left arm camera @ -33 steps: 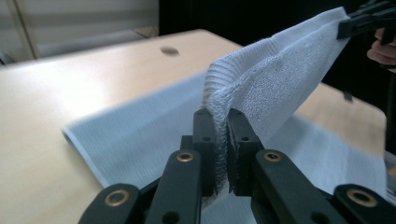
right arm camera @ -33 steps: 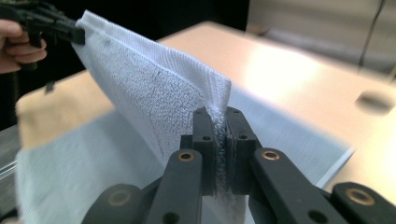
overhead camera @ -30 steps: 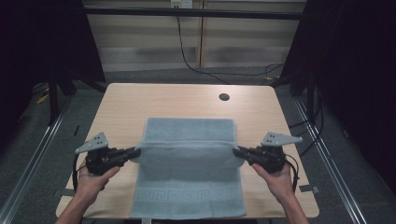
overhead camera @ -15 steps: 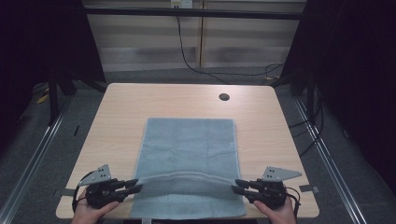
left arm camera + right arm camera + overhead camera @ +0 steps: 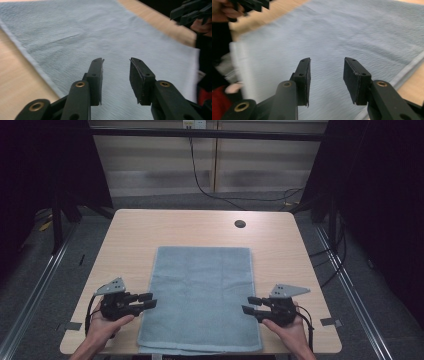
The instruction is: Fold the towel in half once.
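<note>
The towel [image 5: 201, 300] runs past the table's [image 5: 200, 227] near edge, its lowest hem cut off below both claws. In the right gripper view, the towel's end beyond the claw is smeared by blur.

Wooden table [image 5: 150, 232]; round dark hole [image 5: 240, 224] near far edge; black cable [image 5: 202, 180] behind.

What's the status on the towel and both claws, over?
Left claw and right claw open, just released. Towel flat on table, near edge overhanging. Nothing in the way.
</note>
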A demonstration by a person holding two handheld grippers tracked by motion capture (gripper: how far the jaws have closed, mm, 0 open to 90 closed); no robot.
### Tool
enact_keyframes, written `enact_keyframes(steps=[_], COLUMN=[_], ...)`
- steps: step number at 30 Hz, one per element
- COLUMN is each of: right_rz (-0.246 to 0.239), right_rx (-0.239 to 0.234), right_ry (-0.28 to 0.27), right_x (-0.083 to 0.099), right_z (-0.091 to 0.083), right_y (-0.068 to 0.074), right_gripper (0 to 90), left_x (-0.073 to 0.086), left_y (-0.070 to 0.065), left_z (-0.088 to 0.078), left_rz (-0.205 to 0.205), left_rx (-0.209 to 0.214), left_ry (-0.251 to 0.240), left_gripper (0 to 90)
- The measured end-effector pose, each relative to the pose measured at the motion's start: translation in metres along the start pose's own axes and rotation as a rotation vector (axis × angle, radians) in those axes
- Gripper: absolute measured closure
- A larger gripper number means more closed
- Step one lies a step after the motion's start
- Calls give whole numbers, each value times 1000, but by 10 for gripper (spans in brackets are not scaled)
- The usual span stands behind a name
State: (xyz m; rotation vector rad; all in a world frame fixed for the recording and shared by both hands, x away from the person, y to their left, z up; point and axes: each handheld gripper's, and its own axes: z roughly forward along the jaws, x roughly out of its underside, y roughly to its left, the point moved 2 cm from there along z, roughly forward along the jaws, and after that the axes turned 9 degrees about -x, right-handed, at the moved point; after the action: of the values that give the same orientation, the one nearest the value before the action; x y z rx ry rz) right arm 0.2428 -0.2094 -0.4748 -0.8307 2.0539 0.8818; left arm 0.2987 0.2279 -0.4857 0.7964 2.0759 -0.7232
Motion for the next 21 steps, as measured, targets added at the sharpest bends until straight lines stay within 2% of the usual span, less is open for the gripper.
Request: enact_keyframes(steps=[3, 4, 5, 7, 8, 9, 13, 14, 15, 18, 20, 21], right_rz=[16, 25, 38, 49, 55, 59, 77, 78, 76, 84, 89, 89], right_rx=[24, 35, 49, 59, 65, 69, 85, 85, 97, 112, 123, 121], right_ry=[9, 20, 25, 36, 39, 43, 52, 57, 65, 101, 119, 119], right_x=[-7, -10, -13, -18, -20, -23, -33, -35, -37, -38, -38, -37], right_z=[13, 17, 23, 31, 34, 39, 55, 59, 63, 74, 81, 83], right_y=[-20, -27, -36, -47, -50, -54, -70, -75, -78, -87, -91, -92], right_gripper=[566, 558, 547, 521, 516, 515, 496, 490, 487, 478, 474, 473], left_x=[-7, -10, -13, -21, -25, -29, -38, -39, -38, -34, -30, -29], left_y=[14, 18, 21, 29, 34, 40, 55, 59, 61, 66, 65, 64], left_z=[17, 23, 25, 31, 34, 38, 53, 58, 63, 77, 84, 84], left_rz=[-10, -14, -23, -21, -42, -61, -65, -75, -65, -65, -40, -30], left_rx=[-25, -52, -49, -86, -99, -108, -134, -136, -163, -179, -183, -186], left_ry=[25, 23, 17, 5, -20, -22, -6, 15, 25, 63, 99, 96], left_gripper=[621, 618, 619, 624, 636, 638, 620, 614, 601, 594, 588, 588])
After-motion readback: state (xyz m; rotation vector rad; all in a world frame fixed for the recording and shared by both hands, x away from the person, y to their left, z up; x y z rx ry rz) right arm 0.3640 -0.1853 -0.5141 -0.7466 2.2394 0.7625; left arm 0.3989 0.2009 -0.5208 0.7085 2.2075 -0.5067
